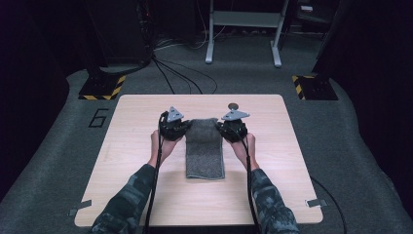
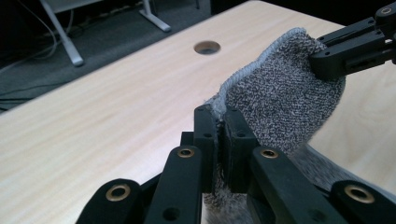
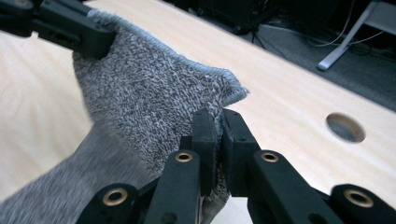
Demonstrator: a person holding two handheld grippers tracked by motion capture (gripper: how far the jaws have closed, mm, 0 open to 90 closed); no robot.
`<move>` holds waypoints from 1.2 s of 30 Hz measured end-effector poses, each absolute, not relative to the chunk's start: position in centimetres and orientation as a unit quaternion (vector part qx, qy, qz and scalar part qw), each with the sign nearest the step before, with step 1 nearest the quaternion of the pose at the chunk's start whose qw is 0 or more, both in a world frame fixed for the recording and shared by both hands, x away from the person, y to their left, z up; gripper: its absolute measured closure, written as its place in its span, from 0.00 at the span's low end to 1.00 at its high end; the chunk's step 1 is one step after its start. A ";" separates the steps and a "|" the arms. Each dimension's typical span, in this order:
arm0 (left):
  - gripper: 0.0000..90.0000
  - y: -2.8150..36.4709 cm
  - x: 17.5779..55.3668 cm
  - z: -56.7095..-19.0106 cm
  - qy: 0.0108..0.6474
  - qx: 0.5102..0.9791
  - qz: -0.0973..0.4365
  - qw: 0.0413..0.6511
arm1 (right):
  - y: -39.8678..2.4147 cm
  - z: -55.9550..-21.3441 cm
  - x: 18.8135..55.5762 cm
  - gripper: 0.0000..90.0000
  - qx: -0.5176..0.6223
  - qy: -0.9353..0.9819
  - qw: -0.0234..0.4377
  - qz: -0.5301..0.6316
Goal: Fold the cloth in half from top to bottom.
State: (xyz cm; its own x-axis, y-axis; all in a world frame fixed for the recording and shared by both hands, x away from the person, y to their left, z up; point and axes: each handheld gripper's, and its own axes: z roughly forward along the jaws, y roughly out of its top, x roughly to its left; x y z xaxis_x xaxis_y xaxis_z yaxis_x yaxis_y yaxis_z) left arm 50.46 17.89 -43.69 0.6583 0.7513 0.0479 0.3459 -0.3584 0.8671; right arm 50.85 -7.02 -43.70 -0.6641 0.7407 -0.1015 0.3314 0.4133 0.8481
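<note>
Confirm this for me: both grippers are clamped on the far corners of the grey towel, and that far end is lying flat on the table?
Not flat. Both gripper views show the left gripper and right gripper clamped on the grey towel, its far end lifted off the table.

Light wooden table (image 1: 146,146) with round hole (image 1: 233,105) — grey towel (image 1: 205,156) lying lengthwise mid-table
</note>
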 end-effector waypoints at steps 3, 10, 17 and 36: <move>0.95 18.0 49.8 -44.5 0.347 0.795 0.218 0.447 | -7.1 -44.4 49.6 0.95 0.327 0.809 0.236 0.427; 0.95 17.8 48.3 -45.8 0.346 0.802 0.201 0.443 | -7.3 -45.9 47.6 0.94 0.315 0.817 0.230 0.424; 0.94 17.8 46.8 -46.2 0.339 0.804 0.193 0.448 | -7.7 -46.4 45.7 0.94 0.314 0.817 0.230 0.426; 0.58 17.7 43.4 -49.1 0.345 0.833 0.092 0.423 | -8.4 -49.4 41.7 0.75 0.311 0.841 0.202 0.395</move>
